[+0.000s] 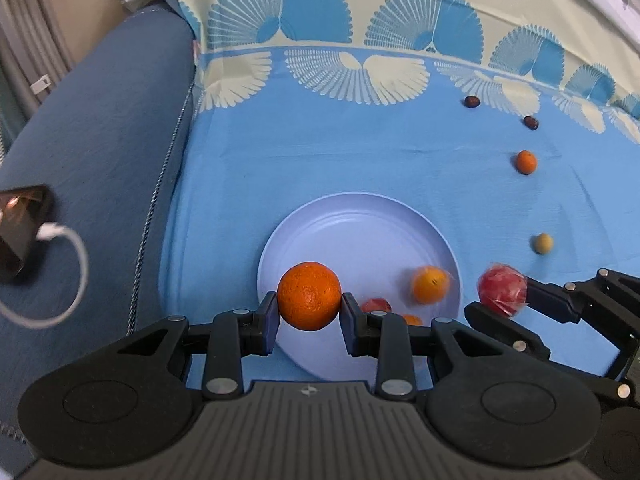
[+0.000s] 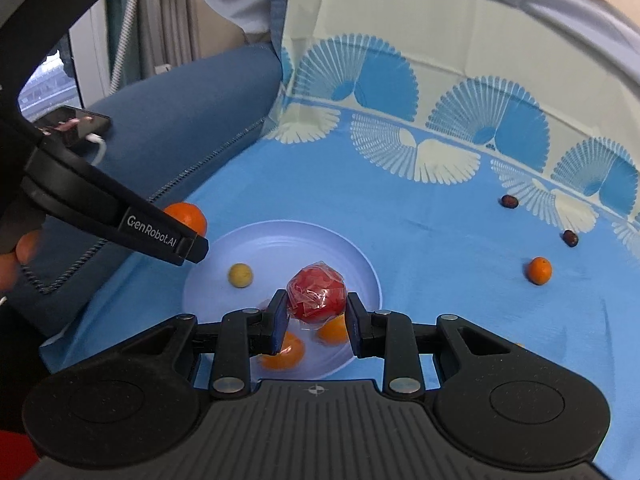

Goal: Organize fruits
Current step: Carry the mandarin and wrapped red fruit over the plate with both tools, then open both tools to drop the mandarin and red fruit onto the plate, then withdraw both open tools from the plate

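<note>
My left gripper [image 1: 309, 304] is shut on a large orange [image 1: 309, 295] and holds it over the near left rim of a pale blue plate [image 1: 360, 232]. My right gripper [image 2: 316, 312] is shut on a plastic-wrapped red apple [image 2: 317, 293] above the same plate [image 2: 280, 248]; the apple also shows in the left wrist view [image 1: 502, 289]. On the plate lie wrapped oranges [image 2: 282, 354] [image 2: 333, 330] and, in the right wrist view, a small yellow-green fruit [image 2: 240, 275]. The left gripper's orange [image 2: 188, 216] shows behind its finger.
On the blue cloth lie a small orange [image 1: 526, 162], two dark dates [image 1: 472, 101] [image 1: 531, 122] and a yellow-green fruit [image 1: 542, 243]. A blue sofa arm [image 1: 100, 140] at left carries a phone [image 1: 20, 228] with a white cable.
</note>
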The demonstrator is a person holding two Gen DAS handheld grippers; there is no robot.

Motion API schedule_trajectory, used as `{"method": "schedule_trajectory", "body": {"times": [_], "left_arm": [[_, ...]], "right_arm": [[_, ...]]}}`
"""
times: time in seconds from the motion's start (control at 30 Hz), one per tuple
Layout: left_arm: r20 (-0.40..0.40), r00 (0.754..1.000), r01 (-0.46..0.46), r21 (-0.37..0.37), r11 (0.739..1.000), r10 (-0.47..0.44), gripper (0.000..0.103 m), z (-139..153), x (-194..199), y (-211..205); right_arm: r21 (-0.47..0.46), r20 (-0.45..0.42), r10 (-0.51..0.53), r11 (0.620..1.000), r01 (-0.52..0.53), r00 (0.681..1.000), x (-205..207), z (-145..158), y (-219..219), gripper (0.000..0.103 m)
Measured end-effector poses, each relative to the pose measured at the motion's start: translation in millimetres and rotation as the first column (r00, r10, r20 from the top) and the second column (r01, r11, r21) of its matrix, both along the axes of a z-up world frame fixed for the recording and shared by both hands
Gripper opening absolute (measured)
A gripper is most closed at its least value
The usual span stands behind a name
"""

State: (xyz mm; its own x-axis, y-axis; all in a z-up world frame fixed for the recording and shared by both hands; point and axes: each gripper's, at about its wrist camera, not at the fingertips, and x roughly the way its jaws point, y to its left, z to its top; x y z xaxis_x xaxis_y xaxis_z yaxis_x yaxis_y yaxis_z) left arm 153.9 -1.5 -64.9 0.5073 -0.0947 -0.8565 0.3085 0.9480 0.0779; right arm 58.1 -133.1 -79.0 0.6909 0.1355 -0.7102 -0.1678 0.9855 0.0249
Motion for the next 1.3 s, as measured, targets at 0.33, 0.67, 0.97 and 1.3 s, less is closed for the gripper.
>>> {"method": "schedule_trajectory", "body": {"times": [0.33, 0.67, 0.97, 1.3], "left_arm": [[-0.051, 0.998, 0.024, 0.05, 0.998, -0.022, 0.035, -43.3, 46.0, -17.8], [-0.039, 0.997, 0.064, 0.085, 0.994, -0.061, 0.096, -63.8, 64.8, -26.1], [0.005, 0.999, 0.051, 0.096, 0.994, -0.051, 0.103, -26.8, 4.4, 1.0], [-0.008, 1.0, -0.007, 0.037, 0.999, 0.007, 0.103, 5.2, -81.8, 22.5]], "right_arm": [[-0.002, -0.085, -0.006, 1.0, 0.006, 0.996, 46.3, -41.7, -4.5, 0.032], [-0.031, -0.153, 0.025, 0.999, -0.03, 0.988, 75.1, -58.4, 1.8, 0.064], [0.025, -0.127, 0.001, 1.0, 0.002, 0.992, 8.6, -5.0, -9.8, 0.101], [0.021, -0.098, -0.055, 0.998, 0.058, 0.994, -83.5, 34.5, -1.6, 0.102]]}}
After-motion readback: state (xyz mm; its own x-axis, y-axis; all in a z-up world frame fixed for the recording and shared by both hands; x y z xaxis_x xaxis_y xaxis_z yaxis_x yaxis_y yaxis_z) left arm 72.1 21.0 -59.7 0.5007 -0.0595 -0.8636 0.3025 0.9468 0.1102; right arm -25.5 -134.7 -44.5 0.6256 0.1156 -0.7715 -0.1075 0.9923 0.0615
